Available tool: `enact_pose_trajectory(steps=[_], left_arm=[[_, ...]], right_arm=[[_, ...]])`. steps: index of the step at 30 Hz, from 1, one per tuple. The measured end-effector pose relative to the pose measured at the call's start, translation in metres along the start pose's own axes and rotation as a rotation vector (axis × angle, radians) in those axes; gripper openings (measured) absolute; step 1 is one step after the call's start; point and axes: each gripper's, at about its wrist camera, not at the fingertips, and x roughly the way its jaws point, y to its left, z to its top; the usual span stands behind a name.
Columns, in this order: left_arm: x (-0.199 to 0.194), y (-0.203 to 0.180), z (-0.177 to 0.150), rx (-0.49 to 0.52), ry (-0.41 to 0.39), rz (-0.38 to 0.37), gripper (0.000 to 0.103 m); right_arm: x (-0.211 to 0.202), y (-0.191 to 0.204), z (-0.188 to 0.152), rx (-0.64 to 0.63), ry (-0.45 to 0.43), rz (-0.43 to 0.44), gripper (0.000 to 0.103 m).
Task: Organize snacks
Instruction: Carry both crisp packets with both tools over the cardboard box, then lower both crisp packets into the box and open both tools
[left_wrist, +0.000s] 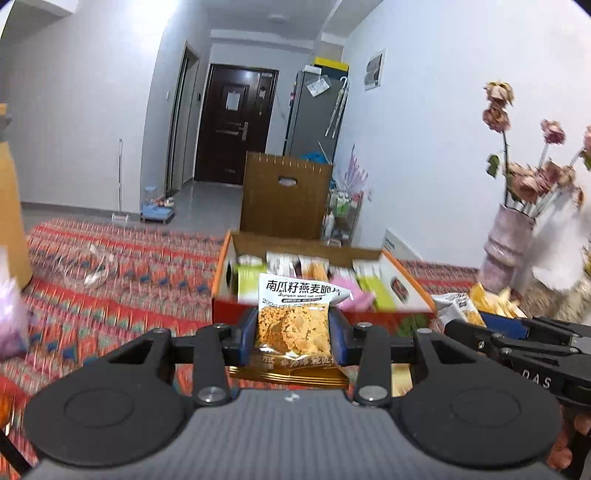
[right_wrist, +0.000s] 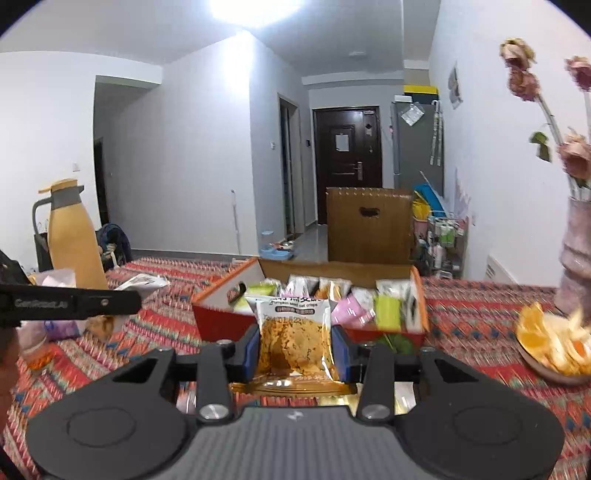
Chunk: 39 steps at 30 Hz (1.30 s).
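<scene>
My left gripper (left_wrist: 293, 326) is shut on an oat crisp snack packet (left_wrist: 295, 325), white on top with a golden biscuit picture, held upright above the table just short of the snack box (left_wrist: 223, 266). My right gripper (right_wrist: 295, 347) is shut on a second oat crisp packet (right_wrist: 293, 339) of the same kind, also just short of the box (right_wrist: 221, 317). The orange and white cardboard box is open and holds several green, pink and white packets standing on edge. The right gripper also shows at the lower right of the left wrist view (left_wrist: 469, 317).
The table has a red patterned cloth (left_wrist: 129, 277). A clear glass bowl (left_wrist: 86, 267) lies left of the box. A pink vase of dried roses (left_wrist: 508, 251) and a plate of orange slices (right_wrist: 554, 343) stand at the right. A yellow thermos jug (right_wrist: 72, 240) stands at the left.
</scene>
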Motion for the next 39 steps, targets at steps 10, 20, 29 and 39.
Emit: enact_pose_trajectory(steps=[10,20,29,39], left_arm=[[0.137,0.042,0.046,-0.070,0.106,0.008,0.040],[0.218,0.064,0.027,-0.108,0.230,0.013,0.040],[0.205,0.071,0.031,-0.097,0.219,-0.017,0.052],[0.168,0.066,0.041,-0.079,0.196,-0.016,0.052]], right_arm=[[0.140,-0.003,0.050,0.085,0.078,0.096,0.039],[0.259,-0.004,0.031,0.159,0.265,0.050,0.039],[0.271,0.000,0.016,0.195,0.361,0.123,0.044],[0.227,-0.010,0.033,0.187,0.303,0.079,0.054]])
